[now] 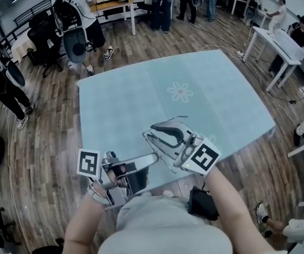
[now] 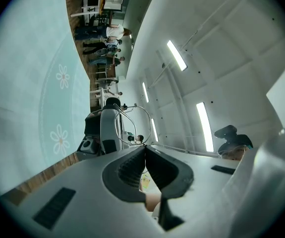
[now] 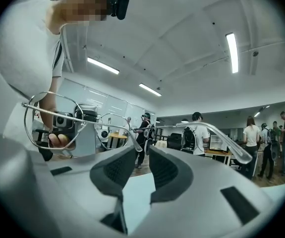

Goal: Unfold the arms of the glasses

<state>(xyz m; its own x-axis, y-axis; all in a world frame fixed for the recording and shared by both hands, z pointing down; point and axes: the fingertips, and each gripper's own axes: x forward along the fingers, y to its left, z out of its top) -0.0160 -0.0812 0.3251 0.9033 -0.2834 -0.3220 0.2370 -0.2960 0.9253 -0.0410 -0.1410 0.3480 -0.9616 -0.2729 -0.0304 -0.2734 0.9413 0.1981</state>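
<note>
One glasses (image 3: 221, 134); left hand-held gripper (image 2: 144, 148) seemingly clamped on frame; right hand-held gripper (image 3: 142, 150) narrowly apart, gripping nothing.

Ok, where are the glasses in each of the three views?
Head view: glasses, thin wire just below centre, beyond the left gripper.
Left gripper view: centre, a wire rim above the shut jaws.
Right gripper view: across the middle, lenses left, arm reaching right.
Shared landmark: the left gripper, pinching the frame.
</note>
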